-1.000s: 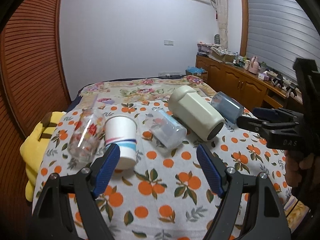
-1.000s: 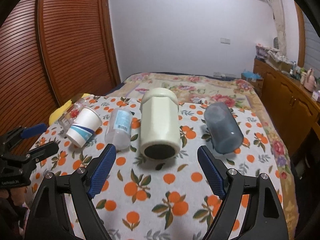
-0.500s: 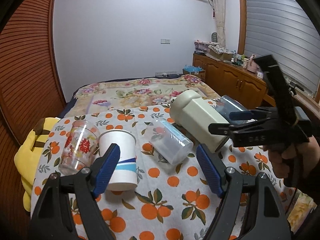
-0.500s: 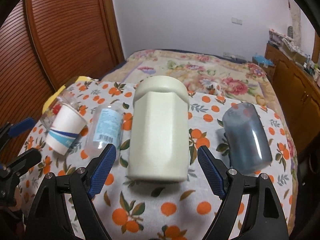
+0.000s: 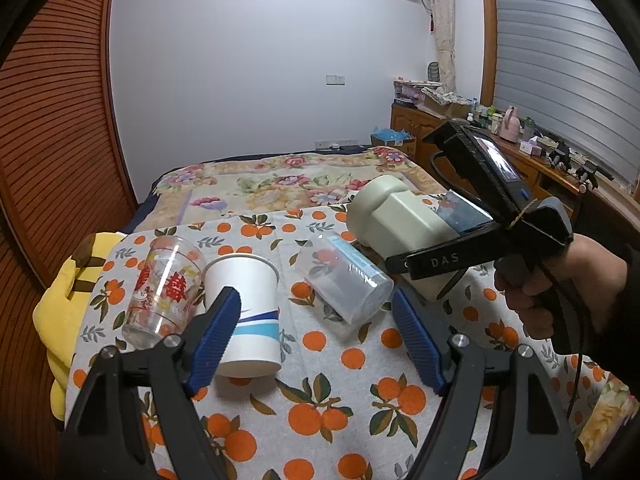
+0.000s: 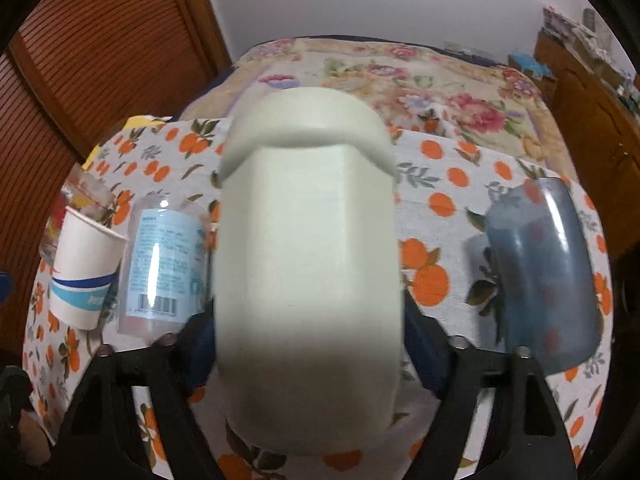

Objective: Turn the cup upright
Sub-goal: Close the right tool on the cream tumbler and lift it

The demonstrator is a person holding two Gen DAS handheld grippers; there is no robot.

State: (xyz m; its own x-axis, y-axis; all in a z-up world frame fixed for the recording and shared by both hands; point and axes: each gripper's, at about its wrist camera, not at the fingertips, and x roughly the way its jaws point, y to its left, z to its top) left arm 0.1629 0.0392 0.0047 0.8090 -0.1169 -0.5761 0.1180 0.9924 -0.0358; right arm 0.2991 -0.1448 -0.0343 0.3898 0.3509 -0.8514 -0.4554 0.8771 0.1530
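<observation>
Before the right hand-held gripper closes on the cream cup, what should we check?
1. Cream cup between the right hand-held gripper fingers: ok, one finger each side.
2. Pads touching the cup: cannot tell, cup hides them.
3. Cup on its side: ok, so the flip is not yet done.
4. Neighbours apart: ok on the blue cup side; not ok for the clear bottle, close alongside.
5. Left hand-held gripper out of the way: ok, open, empty.

The right gripper (image 6: 308,344) was advanced until the cream cup (image 6: 308,264), lying on its side, was taken between its open fingers. The left gripper (image 5: 320,336) was drawn back and raised above the orange-print cloth (image 5: 344,400).
</observation>
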